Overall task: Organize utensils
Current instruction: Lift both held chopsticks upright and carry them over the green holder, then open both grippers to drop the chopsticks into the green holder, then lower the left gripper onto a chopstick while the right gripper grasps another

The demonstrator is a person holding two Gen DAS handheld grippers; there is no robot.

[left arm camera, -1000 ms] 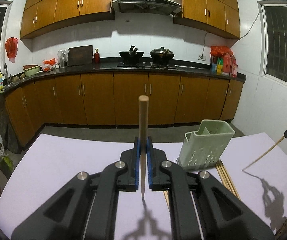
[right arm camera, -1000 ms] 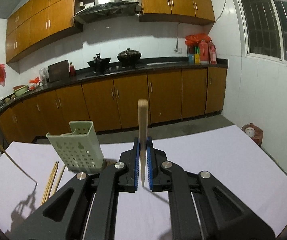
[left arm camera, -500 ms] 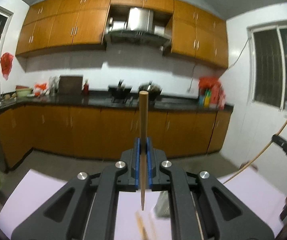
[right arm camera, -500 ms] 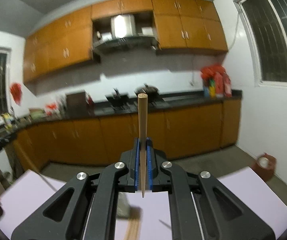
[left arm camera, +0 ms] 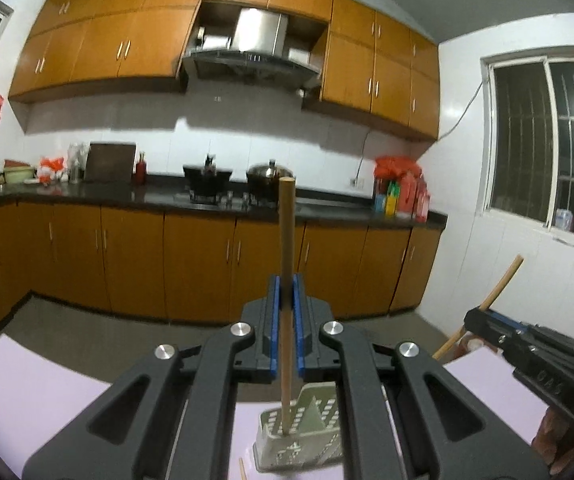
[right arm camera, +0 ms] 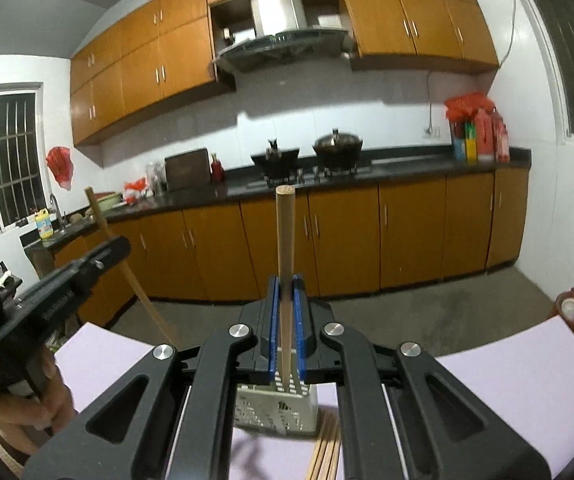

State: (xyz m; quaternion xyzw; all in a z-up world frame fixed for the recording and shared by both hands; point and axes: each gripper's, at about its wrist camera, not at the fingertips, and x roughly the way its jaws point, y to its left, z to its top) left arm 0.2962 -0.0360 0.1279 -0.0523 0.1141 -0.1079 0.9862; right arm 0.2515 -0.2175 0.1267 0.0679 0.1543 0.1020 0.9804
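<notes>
My left gripper (left arm camera: 287, 282) is shut on an upright wooden chopstick (left arm camera: 287, 232). The stick's lower tip shows over the open top of the pale green perforated holder (left arm camera: 307, 424), which stands on the lilac table (left arm camera: 27, 384). In the right wrist view my right gripper (right arm camera: 285, 282) is shut on its own upright chopstick (right arm camera: 285, 232), just above the same holder (right arm camera: 277, 410). Each view catches the other gripper at its edge: the right gripper (left arm camera: 483, 318) with its slanted stick (left arm camera: 505, 282), and the left gripper (right arm camera: 103, 254) with its stick (right arm camera: 135, 276).
Several loose chopsticks (right arm camera: 327, 452) lie on the table beside the holder. A hand (right arm camera: 31, 408) grips the left tool. Beyond the table's far edge (right arm camera: 499, 344) lie bare floor, orange cabinets (right arm camera: 407, 232) and a small jar (right arm camera: 571, 308).
Both grippers have risen and come closer together over the holder, each still holding its chopstick. The views have tilted up, and the holder now sits low under the fingers.
</notes>
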